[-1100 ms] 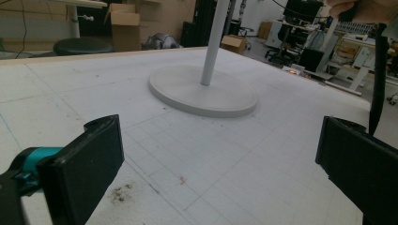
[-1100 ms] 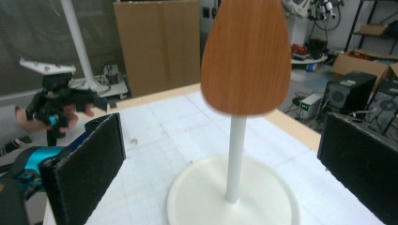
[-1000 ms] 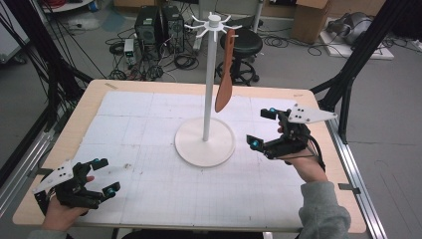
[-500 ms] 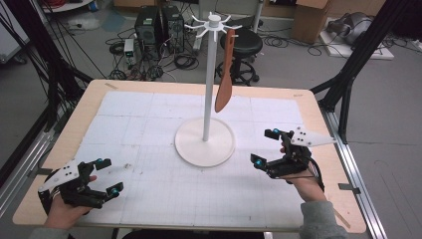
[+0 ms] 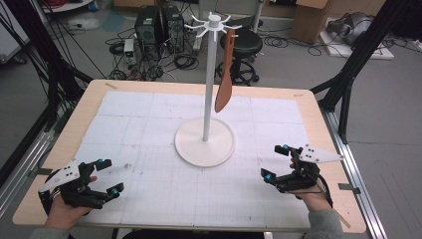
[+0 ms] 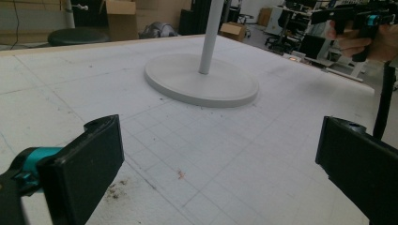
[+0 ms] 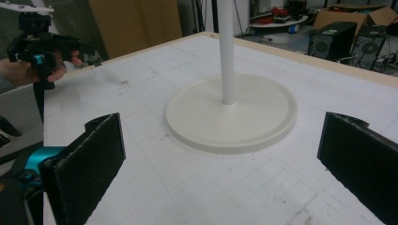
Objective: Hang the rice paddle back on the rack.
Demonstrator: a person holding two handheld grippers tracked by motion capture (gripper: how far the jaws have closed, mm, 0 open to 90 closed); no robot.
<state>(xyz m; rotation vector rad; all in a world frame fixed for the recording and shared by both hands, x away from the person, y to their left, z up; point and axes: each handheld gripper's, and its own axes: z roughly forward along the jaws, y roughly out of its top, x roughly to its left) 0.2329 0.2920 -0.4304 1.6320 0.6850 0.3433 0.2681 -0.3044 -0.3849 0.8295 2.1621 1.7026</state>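
A white stand with a round base and a tall pole stands in the middle of the table; its base also lies ahead in the left gripper view and in the right gripper view. A brown spatula hangs from a hook at the pole's top. My left gripper rests near the table's front left corner, open and empty. My right gripper sits at the front right, open, with nothing between its jaws. Both point towards the stand.
A white gridded mat covers the wooden table. Beyond the far edge stand computer towers, a black stool and tangled cables. Black frame legs rise at the right.
My right gripper has drawn back from beside the stand towards the front right edge and come lower. My left gripper has shifted slightly nearer the front edge.
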